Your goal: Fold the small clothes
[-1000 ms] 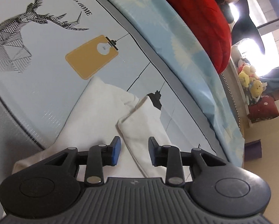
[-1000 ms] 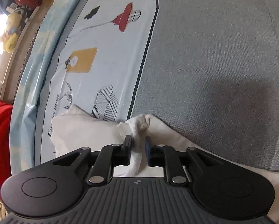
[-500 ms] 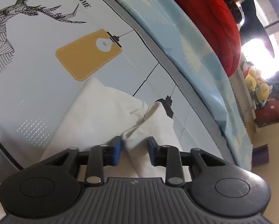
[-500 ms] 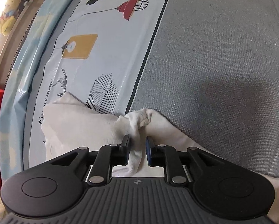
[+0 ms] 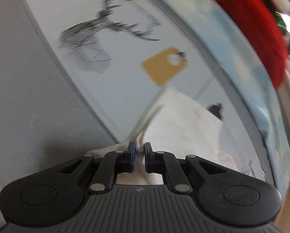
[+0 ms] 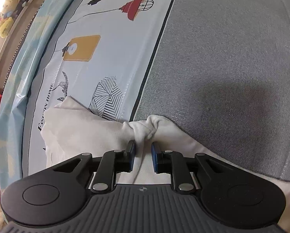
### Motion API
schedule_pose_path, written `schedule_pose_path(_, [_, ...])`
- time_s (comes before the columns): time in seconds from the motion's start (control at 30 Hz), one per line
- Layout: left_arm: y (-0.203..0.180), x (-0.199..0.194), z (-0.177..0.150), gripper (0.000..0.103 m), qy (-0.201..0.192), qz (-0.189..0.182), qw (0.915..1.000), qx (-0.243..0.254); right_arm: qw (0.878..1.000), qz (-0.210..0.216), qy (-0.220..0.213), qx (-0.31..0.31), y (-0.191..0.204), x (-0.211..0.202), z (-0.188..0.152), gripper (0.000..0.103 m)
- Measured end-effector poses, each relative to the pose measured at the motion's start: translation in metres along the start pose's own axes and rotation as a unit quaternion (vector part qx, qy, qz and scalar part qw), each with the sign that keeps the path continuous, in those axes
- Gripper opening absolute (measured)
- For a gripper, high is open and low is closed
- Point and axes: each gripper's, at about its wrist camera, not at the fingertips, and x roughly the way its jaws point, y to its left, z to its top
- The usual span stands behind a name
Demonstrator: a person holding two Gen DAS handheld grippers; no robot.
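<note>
A small white garment (image 5: 185, 128) lies on a printed pale blue mat (image 5: 113, 81) over a grey surface (image 5: 28, 106). My left gripper (image 5: 139, 149) is shut on a fold of the white cloth and lifts a stretched edge of it; this view is blurred. In the right wrist view the same garment (image 6: 82, 128) lies bunched. My right gripper (image 6: 143, 147) stands with its jaws a little apart around a twisted bunch of cloth (image 6: 147, 128), loose on it.
A red cushion (image 5: 252, 29) and a light blue patterned cover (image 5: 232, 62) lie beyond the mat. Plush toys (image 6: 6, 19) sit on a ledge at the far left of the right wrist view. The grey surface (image 6: 232, 58) stretches to the right.
My left gripper has closed on the white cloth and swung left, pulling an edge up. My right gripper's jaws have opened from a tight pinch to a small gap.
</note>
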Motion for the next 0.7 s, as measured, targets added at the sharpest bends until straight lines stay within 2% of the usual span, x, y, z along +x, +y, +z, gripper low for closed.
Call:
schedule_pose_path(0.07, [-0.001,-0.009,0.006,0.013,-0.033,0.004,0.9993,0.019,1.0,-0.002,0.0,0.004,-0.001,-0.002,0.0,0.019])
schedule_pose_path(0.13, [-0.004,-0.013,0.013,0.024,-0.044,-0.009,0.9985,0.03,1.0,-0.007,0.003,0.006,-0.002,-0.005,-0.002,0.019])
schedule_pose_path(0.23, [-0.013,-0.004,0.021,0.027,-0.039,-0.037,0.9955,0.077,1.0,-0.019,0.001,-0.016,0.005,-0.018,-0.009,0.021])
schedule_pose_path(0.37, [-0.033,0.02,0.023,0.028,-0.023,-0.024,0.9843,0.174,0.994,0.001,-0.04,-0.105,0.033,-0.041,-0.016,0.021])
schedule_pose_path(0.47, [-0.041,0.033,0.013,0.03,-0.02,0.004,0.9706,0.24,0.977,0.015,-0.083,-0.195,0.059,-0.036,-0.004,0.025])
schedule_pose_path(0.53, [-0.045,0.037,0.009,0.03,-0.019,0.008,0.9618,0.273,0.965,0.015,-0.106,-0.24,0.074,-0.023,0.008,0.038])
schedule_pose_path(0.57, [-0.047,0.039,0.009,0.03,-0.019,0.008,0.9573,0.288,0.957,0.027,-0.107,-0.267,0.08,-0.014,0.014,0.046])
schedule_pose_path(0.63, [-0.049,0.04,0.008,0.03,-0.025,0.012,0.9498,0.312,0.941,0.044,-0.088,-0.325,0.093,0.003,0.02,0.047])
schedule_pose_path(0.7, [-0.05,0.042,0.009,0.029,-0.023,0.013,0.946,0.323,0.924,0.068,-0.073,-0.369,0.103,0.012,0.02,0.048])
